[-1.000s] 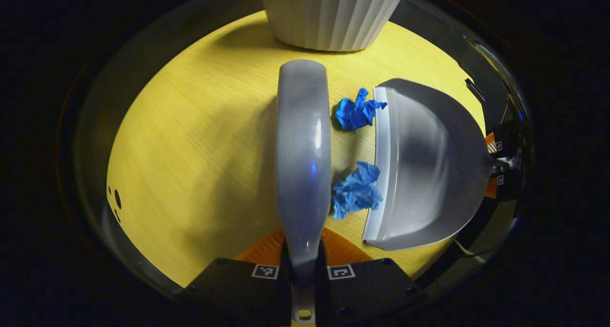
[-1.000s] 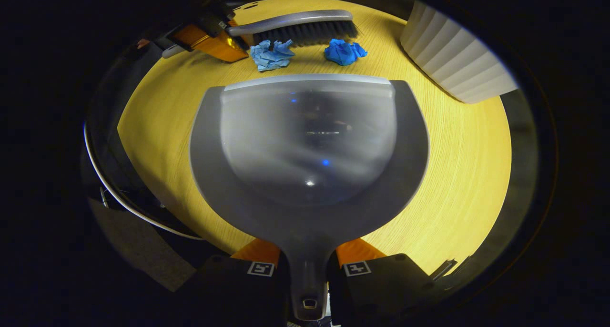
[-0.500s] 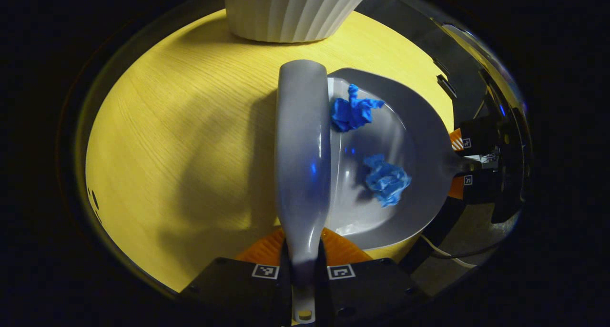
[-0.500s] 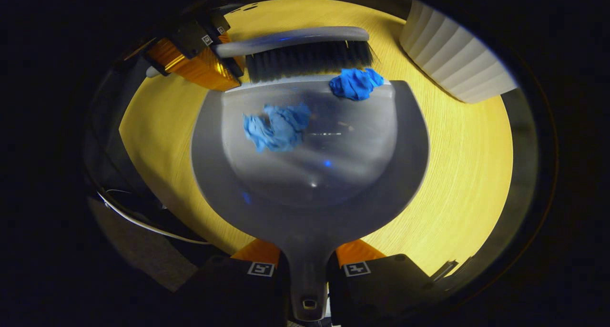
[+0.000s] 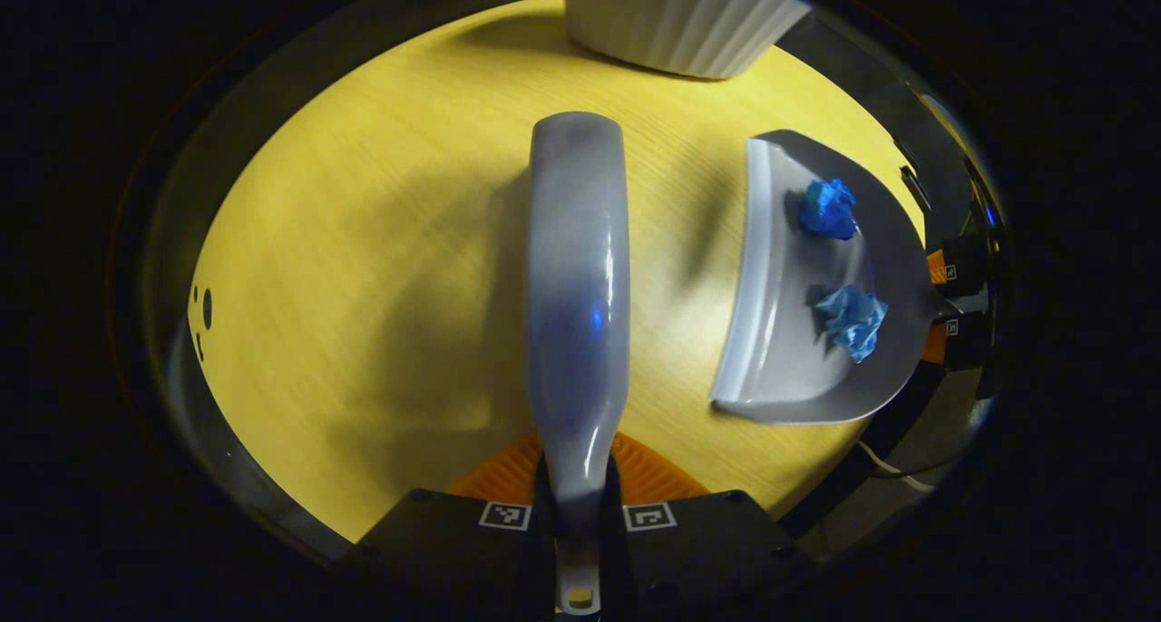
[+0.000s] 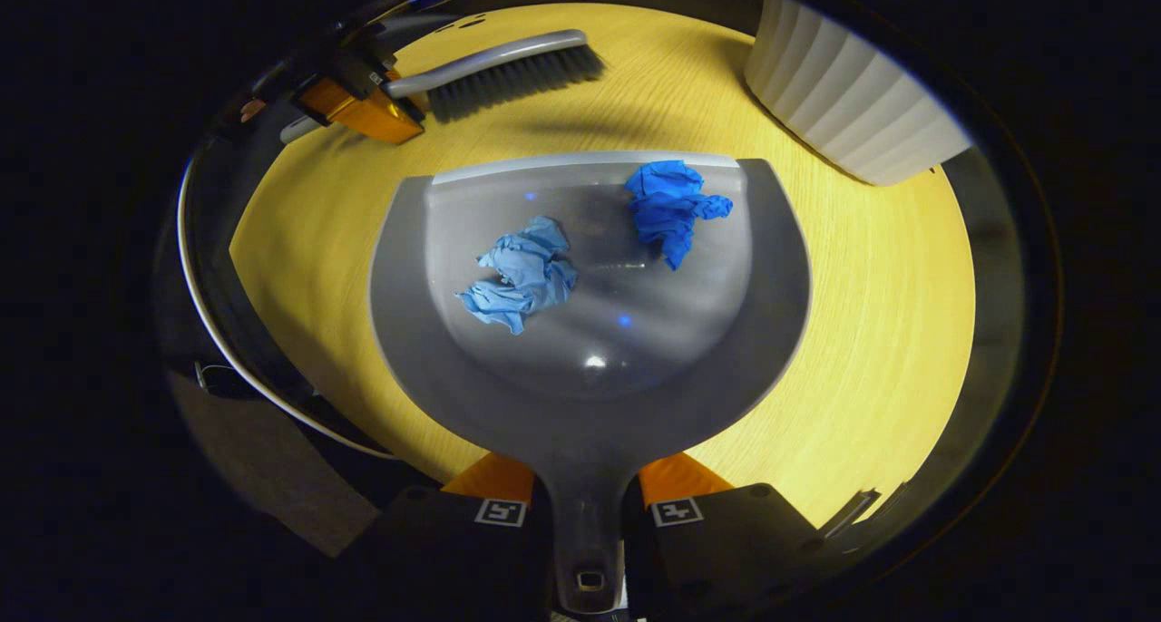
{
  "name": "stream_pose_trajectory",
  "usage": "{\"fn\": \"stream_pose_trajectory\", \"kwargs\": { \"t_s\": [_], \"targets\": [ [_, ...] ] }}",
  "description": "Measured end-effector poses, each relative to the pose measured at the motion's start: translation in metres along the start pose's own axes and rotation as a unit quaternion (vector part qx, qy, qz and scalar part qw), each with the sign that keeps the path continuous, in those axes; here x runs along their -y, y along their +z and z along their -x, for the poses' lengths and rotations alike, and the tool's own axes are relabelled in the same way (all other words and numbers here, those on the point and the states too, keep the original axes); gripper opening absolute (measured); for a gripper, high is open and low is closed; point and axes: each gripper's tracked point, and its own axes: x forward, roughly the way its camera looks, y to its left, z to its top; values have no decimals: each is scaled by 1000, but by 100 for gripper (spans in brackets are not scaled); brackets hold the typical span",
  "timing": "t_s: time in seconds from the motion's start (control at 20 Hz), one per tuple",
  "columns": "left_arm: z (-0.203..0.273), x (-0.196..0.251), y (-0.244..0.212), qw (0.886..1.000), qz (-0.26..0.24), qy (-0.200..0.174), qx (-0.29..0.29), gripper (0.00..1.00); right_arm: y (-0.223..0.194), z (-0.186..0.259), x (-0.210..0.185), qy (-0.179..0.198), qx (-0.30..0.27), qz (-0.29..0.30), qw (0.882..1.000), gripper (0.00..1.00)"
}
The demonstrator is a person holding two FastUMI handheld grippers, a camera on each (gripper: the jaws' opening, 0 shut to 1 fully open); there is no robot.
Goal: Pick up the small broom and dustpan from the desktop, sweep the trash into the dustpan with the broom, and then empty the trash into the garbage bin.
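Sweeping stage: complete. Both paper wads lie inside the dustpan [image 6: 590,332], where half a second ago the darker one sat on its front lip and a second ago both lay on the desktop [image 6: 871,332] just ahead of it. The pale blue wad [image 6: 521,273] rests left of the pan's centre; the dark blue wad [image 6: 671,203] rests just behind the lip, right of centre. No paper shows on the desktop around the pan.

The broom [image 6: 508,64] has drawn back from the dustpan. It was bristles-to-lip half a second ago; it is now well apart from the lip, beyond it in the right gripper view, and bare wood shows between the two in the left gripper view.

Left gripper [image 5: 578,504]: fingers clamped on the broom's handle. Right gripper [image 6: 588,504]: fingers clamped on the dustpan's handle. The pan appears to sit flat on or just above the desktop; I cannot tell which.

The white ribbed bin [image 6: 853,105] stands beyond the dustpan's right front corner, near it.

Judgement: only emptying remains. The dark wad near the lip is the risk; a forward tilt before reaching the bin could spill it.
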Motion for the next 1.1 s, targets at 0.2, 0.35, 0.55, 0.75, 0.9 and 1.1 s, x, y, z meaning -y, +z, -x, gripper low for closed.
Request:
{"fn": "stream_pose_trajectory", "kwargs": {
  "t_s": [0.2,0.35,0.55,0.75,0.9,1.1],
  "targets": [
    [1,22,1,1000,-3,9,1,23,0,28,7,1,9,-15,1000,35],
    [-12,37,7,1000,-19,10,-10,26,17,60,2,2,8,-14,1000,35],
    [-7,26,5,1000,-25,6,-6,22,20,54,2,-12,19,-25,999,35],
    [-2,25,5,1000,-29,1,0,22,14,69,-7,-37,70,-66,995,35],
    [0,25,4,1000,-28,1,5,23,6,57,-13,-49,127,-113,984,33],
    [4,26,2,1000,-23,0,14,22,8,40,-13,-99,199,-131,966,33]
  ]
}}
